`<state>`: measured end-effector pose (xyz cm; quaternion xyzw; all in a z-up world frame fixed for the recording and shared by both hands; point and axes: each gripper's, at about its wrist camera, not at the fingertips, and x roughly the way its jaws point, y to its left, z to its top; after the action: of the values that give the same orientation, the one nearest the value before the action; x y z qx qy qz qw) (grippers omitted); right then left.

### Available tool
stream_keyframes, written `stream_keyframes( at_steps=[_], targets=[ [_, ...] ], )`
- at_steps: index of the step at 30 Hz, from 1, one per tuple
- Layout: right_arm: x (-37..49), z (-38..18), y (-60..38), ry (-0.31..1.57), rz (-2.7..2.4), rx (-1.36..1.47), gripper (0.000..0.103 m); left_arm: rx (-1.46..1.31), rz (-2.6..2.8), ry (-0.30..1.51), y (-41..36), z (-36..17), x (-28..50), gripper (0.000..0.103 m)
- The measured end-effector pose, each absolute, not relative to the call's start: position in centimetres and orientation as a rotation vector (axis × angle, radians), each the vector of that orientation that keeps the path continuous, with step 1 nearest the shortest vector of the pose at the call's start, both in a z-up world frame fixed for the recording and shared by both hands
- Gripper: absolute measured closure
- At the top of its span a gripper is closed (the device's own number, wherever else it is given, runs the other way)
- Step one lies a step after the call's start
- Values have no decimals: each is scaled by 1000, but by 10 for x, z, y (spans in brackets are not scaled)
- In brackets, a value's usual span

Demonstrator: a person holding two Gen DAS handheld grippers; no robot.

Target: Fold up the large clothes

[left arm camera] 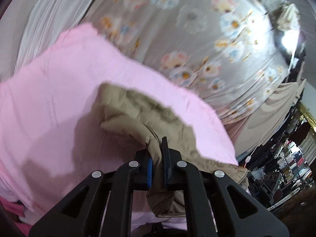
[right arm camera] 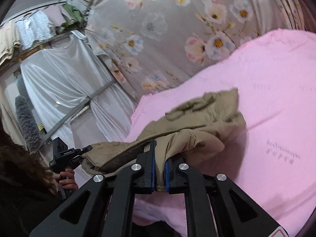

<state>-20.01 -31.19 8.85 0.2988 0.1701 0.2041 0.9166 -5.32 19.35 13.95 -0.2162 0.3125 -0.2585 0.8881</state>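
Observation:
A tan padded jacket [left arm camera: 138, 114] with a fur-trimmed edge hangs over a pink sheet [left arm camera: 59, 90]. My left gripper [left arm camera: 157, 148] is shut on a fold of the jacket, held above the sheet. In the right wrist view the jacket [right arm camera: 197, 122] stretches from my right gripper [right arm camera: 159, 158], which is shut on its edge, leftwards to the left gripper [right arm camera: 86, 149], held in a hand. The far part of the jacket droops toward the pink sheet [right arm camera: 266, 108].
A grey floral cloth [left arm camera: 187, 29] hangs behind the pink surface, also in the right wrist view [right arm camera: 158, 39]. White satin drapes [right arm camera: 65, 83] hang at the left. Cluttered shelves [left arm camera: 286, 164] stand at the right. The person's dark hair [right arm camera: 17, 158] is at lower left.

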Motion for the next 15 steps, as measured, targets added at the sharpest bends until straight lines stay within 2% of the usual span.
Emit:
stream_keyframes(
  at_steps=[5,9,12,15],
  targets=[
    [-188,137,-313,208,400,569,96,-415,-537,518,192,191,-56,96],
    [-140,149,-314,188,321,554,96,-340,-483,500,173,208,-19,95],
    [-86,139,-312,237,221,556,96,-276,-394,545,154,200,28,95],
    [-36,114,-307,314,126,535,96,-198,-281,633,133,167,89,95]
  ],
)
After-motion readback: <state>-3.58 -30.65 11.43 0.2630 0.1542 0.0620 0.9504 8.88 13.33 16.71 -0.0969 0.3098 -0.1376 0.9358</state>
